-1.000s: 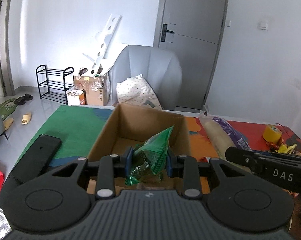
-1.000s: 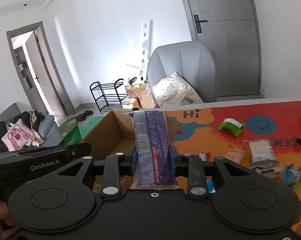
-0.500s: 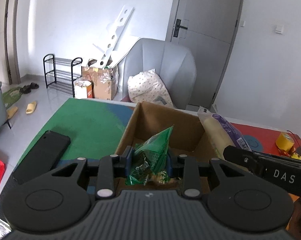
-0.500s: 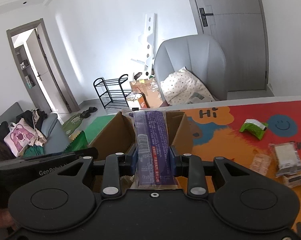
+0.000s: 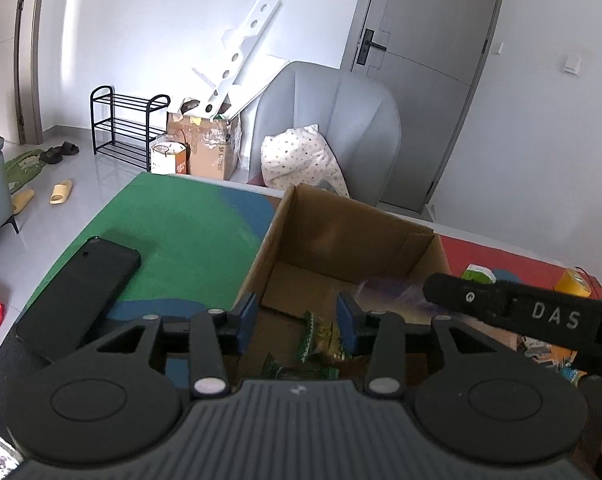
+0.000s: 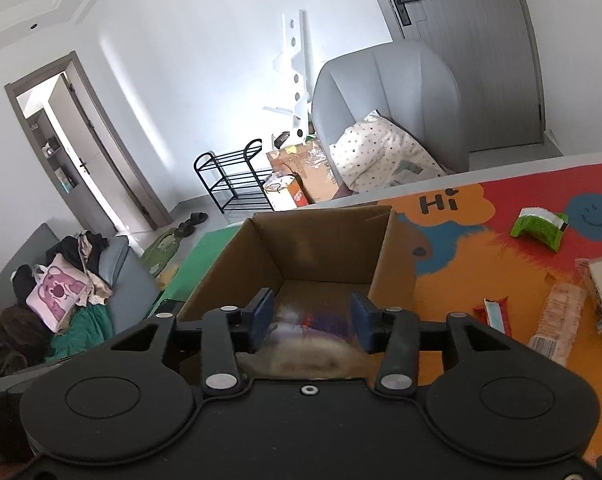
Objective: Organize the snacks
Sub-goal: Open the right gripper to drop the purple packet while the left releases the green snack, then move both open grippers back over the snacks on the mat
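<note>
**Dropping two packets into the box: what could slip**

Falling or already lying in the cardboard box (image 5: pixel 341 240), the green packet (image 5: pixel 321 340) shows low between the spread fingers of the left gripper (image 5: pixel 297 316), touching neither pad. In the right wrist view, a blurred purple packet (image 6: pixel 321 320) sits just below the right gripper (image 6: pixel 313 316), whose fingers also stand apart with nothing clamped; the blur suggests it is dropping, though I cannot tell whether it has reached the box floor.

The main risk, as I judge it, is crowding. Both tools hang over the same opening, and the right one's black body crosses the left view at about 3 o'clock. Pulling either back carelessly could knock them together or catch the near wall of the box and shove it along the mat (image 5: pixel 173 232).

The long purple packet could also land propped on the rim and tip out.

Outward from the box, a black phone (image 5: pixel 81 280) lies at 9 o'clock in the left view; a nudged box could push it. At 2 to 4 o'clock in the right view, a green-and-white packet (image 6: pixel 539 226), a red bar (image 6: pixel 497 314) and a pale wafer pack (image 6: pixel 559 320) wait on the mat, well apart from the box. A hasty swing toward them could scatter them.
</note>
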Demonstrator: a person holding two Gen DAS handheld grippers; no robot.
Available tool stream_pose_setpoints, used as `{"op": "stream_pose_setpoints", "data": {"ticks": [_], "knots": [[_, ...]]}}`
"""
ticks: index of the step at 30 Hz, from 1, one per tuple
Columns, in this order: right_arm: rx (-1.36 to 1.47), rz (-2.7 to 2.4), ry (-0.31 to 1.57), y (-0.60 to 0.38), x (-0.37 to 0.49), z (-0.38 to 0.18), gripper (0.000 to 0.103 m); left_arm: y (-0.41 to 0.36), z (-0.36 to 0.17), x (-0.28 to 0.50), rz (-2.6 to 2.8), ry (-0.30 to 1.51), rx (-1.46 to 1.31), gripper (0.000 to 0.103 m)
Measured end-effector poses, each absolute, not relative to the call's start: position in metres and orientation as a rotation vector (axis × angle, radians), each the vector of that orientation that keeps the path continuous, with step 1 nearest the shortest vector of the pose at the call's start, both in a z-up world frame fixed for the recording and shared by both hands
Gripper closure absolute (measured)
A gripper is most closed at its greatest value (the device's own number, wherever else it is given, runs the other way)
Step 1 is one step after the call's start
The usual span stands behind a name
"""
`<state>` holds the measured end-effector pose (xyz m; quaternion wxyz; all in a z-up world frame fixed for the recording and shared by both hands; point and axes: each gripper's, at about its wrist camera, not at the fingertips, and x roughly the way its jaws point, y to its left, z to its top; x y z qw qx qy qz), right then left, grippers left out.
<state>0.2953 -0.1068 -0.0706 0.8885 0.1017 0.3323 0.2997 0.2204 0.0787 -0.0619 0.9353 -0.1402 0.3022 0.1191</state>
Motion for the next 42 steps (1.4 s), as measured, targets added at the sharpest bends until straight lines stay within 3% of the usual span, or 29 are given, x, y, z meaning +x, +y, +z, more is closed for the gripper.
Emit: {"op": "stream_pose_setpoints", "data": {"ticks": [6,11,18,20,23,32,42], "knots": [[0.201,0.598,0.680,-0.123,0.285,-0.066,0.058,0.073,-0.061,0.214,0.246,0.610,-0.292,0.044],[0.195,0.567,0.677,-0.142,0.279,-0.066,0.054,0.060,-0.058,0.208,0.254,0.587,-0.255,0.023],[0.199,0.534,0.674,-0.168,0.271,-0.068,0.046,0.042,-0.058,0.204,0.244,0.589,-0.214,0.013],[0.200,0.525,0.670,-0.175,0.269,-0.069,0.039,0.037,-0.057,0.204,0.235,0.595,-0.207,0.010],[0.200,0.520,0.659,-0.185,0.265,-0.069,0.029,0.028,-0.057,0.202,0.223,0.597,-0.196,0.008],[0.217,0.504,0.661,-0.219,0.259,-0.070,0.011,0.005,-0.054,0.199,0.193,0.614,-0.189,0.006],[0.212,0.449,0.648,-0.252,0.252,-0.078,0.001,-0.022,-0.055,0.201,0.136,0.623,-0.203,0.006]]}}
